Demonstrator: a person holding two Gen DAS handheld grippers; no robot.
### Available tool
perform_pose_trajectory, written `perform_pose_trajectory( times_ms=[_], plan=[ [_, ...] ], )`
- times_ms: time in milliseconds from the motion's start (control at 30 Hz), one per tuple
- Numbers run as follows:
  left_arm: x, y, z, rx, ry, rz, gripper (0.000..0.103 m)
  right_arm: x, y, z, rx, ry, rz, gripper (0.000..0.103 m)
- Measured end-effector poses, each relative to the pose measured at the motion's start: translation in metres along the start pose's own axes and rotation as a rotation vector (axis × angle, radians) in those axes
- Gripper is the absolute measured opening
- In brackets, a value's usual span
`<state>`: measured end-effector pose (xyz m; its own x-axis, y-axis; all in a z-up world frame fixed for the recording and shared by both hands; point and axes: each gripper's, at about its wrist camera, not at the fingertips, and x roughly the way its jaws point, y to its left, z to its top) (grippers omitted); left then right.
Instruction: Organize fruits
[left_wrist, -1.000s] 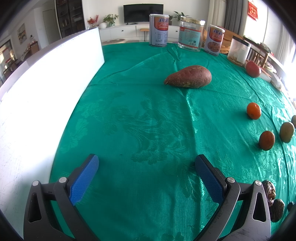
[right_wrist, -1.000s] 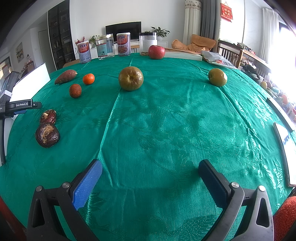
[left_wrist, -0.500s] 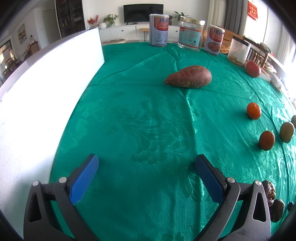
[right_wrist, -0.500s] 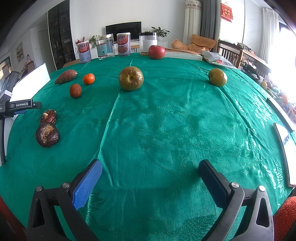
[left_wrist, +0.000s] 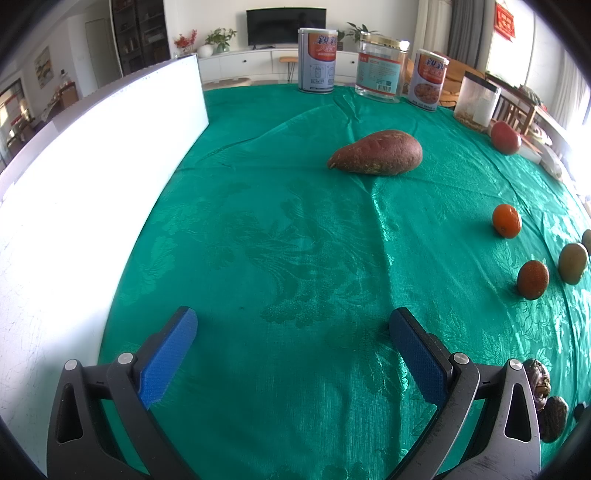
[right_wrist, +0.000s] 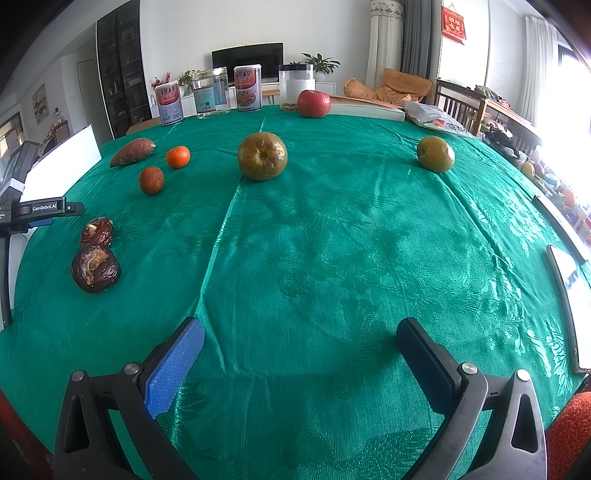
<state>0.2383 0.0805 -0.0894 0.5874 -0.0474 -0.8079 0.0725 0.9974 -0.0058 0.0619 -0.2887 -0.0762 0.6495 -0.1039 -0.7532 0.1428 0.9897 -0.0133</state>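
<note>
Fruits lie scattered and well apart on a green tablecloth (right_wrist: 332, 240), none yet gathered, so the sorting appears not to have begun. In the right wrist view, a large brownish-green apple (right_wrist: 262, 156) sits at upper centre, a smaller green one (right_wrist: 435, 154) at upper right, and a red apple (right_wrist: 313, 103) further back near the top edge. Toward the upper left lie a small orange (right_wrist: 178, 157), a rough reddish fruit (right_wrist: 151, 180) just beside it, and a sweet potato (right_wrist: 132, 151). Two dark wrinkled fruits (right_wrist: 96, 267) rest close together at the left edge. Behind the fruit, along the far side of the table, stand tins and clear jars (right_wrist: 210, 94), seemingly set out of the working space. A white board (left_wrist: 92, 177) stands upright along the left of the left wrist view, perhaps marking the edge of the area. The right gripper (right_wrist: 299, 341) fills the bottom of its frame, jaws spread wide and holding nothing, low over bare cloth. The left gripper (left_wrist: 293, 326) is likewise wide apart and empty, at the bottom of its own frame, with the sweet potato ahead at upper centre. Both seem poised to approach a first fruit.
</note>
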Motion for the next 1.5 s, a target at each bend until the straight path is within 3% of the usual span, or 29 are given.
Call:
perform_pose_trajectory(
  times_ms=[500, 600, 733, 833, 867, 967, 1000, 1100, 1200, 1300, 1500],
  plan=[
    [0.003, -0.001, 0.003, -0.003, 0.001, -0.003, 0.103, 0.000, 0.000, 0.000, -0.001, 0.000, 0.001, 0.103],
    [0.004, -0.003, 0.006, -0.051, -0.001, 0.037, 0.103, 0.000, 0.001, 0.000, -0.002, 0.001, 0.002, 0.103],
    [0.003, -0.003, 0.004, -0.048, 0.009, 0.035, 0.103, 0.000, 0.003, 0.001, -0.006, 0.002, 0.006, 0.103],
    [-0.006, -0.007, -0.001, -0.008, 0.096, -0.010, 0.100, 0.001, 0.003, 0.002, -0.008, 0.004, 0.010, 0.103],
    [-0.016, -0.010, -0.006, -0.004, 0.116, -0.071, 0.100, 0.001, 0.003, 0.002, -0.009, 0.004, 0.011, 0.103],
    [-0.057, -0.023, -0.023, 0.032, 0.054, -0.303, 0.100, 0.002, 0.003, 0.003, -0.011, 0.005, 0.015, 0.103],
    [-0.070, -0.034, -0.029, 0.093, 0.022, -0.323, 0.100, 0.002, 0.002, 0.003, -0.012, 0.006, 0.015, 0.103],
    [-0.084, -0.070, -0.042, 0.286, -0.005, -0.291, 0.099, 0.002, 0.002, 0.003, -0.012, 0.007, 0.016, 0.103],
    [-0.080, -0.093, -0.053, 0.401, 0.013, -0.306, 0.079, 0.002, 0.001, 0.003, -0.014, 0.004, 0.019, 0.103],
    [-0.067, -0.100, -0.055, 0.410, 0.054, -0.332, 0.077, 0.002, 0.001, 0.002, -0.015, 0.002, 0.020, 0.103],
    [-0.060, -0.109, -0.058, 0.397, 0.042, -0.362, 0.076, 0.002, 0.001, 0.002, -0.016, 0.003, 0.021, 0.103]
  ],
)
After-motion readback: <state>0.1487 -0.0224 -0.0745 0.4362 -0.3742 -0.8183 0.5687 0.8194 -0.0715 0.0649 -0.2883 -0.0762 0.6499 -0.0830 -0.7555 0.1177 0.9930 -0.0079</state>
